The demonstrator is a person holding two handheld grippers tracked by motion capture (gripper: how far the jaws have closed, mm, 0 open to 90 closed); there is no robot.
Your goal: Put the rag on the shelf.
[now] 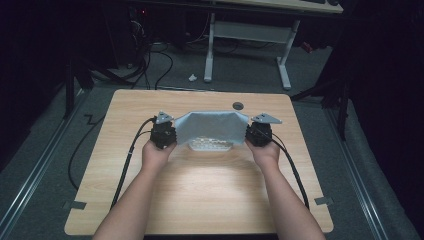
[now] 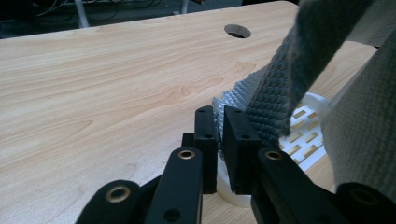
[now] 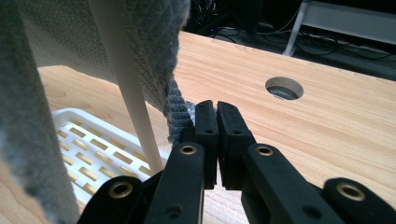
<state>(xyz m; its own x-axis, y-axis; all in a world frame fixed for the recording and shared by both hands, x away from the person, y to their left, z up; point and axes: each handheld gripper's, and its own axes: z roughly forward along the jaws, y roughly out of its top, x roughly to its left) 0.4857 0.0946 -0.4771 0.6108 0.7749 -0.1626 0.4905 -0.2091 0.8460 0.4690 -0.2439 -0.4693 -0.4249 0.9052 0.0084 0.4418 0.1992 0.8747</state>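
The left tongs (image 1: 164,134) and right tongs (image 1: 259,133) each pinch one end of a grey towel (image 1: 211,126), stretching it taut above the worktop (image 1: 200,200). It hangs spread over a white slotted tray (image 1: 210,145), probably to cover it.

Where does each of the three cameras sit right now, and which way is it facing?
High view: above the person's side, looking forward and down on the table; both forearms, left gripper, right gripper.
Left gripper view: along its jaws, pinching the grey cloth.
Right gripper view: along its jaws, at the cloth's other end.
Shared: cloth, white slotted tray, table hole.
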